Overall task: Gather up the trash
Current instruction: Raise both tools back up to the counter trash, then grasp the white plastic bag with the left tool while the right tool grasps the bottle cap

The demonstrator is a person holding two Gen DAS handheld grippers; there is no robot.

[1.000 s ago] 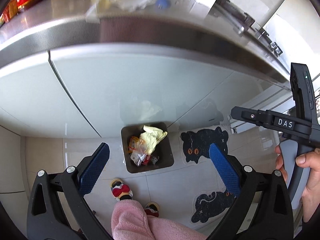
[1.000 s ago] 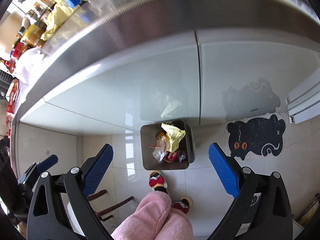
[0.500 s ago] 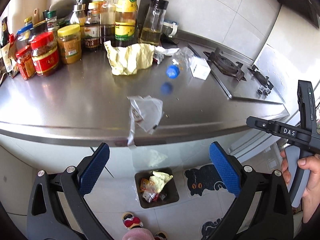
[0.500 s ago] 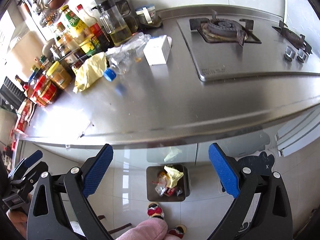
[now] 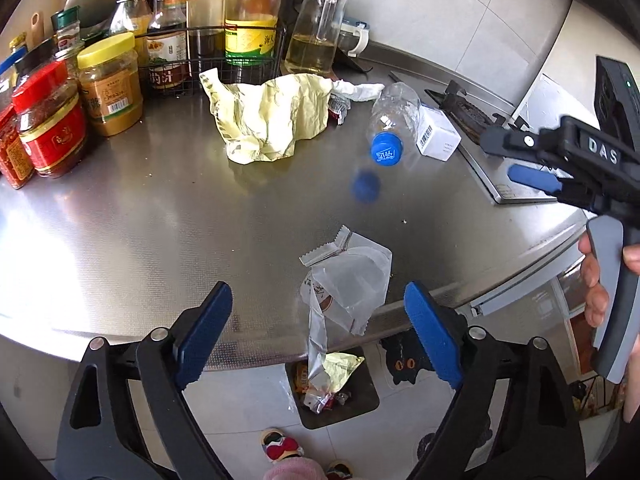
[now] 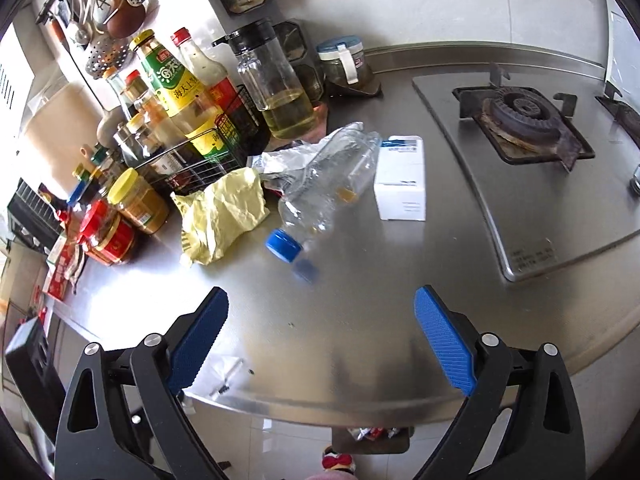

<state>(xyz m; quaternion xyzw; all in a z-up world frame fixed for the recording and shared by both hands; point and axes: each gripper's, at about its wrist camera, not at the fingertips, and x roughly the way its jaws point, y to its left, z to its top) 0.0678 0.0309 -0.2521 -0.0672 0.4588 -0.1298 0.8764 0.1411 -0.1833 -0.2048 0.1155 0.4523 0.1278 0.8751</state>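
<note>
A torn silver wrapper (image 5: 346, 280) lies at the counter's front edge, its strip hanging over. My left gripper (image 5: 318, 334) is open and empty, just in front of it. A crumpled yellow paper (image 5: 266, 114) (image 6: 222, 210), a clear bottle with a blue cap (image 5: 394, 120) (image 6: 320, 196), a white box (image 5: 438, 132) (image 6: 402, 178) and a white wrapper (image 5: 358, 90) lie farther back. My right gripper (image 6: 320, 334) is open and empty above the counter's front, and it shows at the right in the left wrist view (image 5: 532, 174). The bin (image 5: 334, 388) with trash stands on the floor below.
Sauce bottles, jars and an oil jug (image 6: 276, 84) crowd the counter's back left. A gas hob (image 6: 520, 116) fills the right. A wire rack (image 5: 192, 60) holds bottles. Cat mats (image 5: 402, 360) and my slippers (image 5: 280, 446) are on the floor.
Both grippers have risen from facing the bin and cabinet front to above the countertop. The counter's trash has come into view. Both stay open.
</note>
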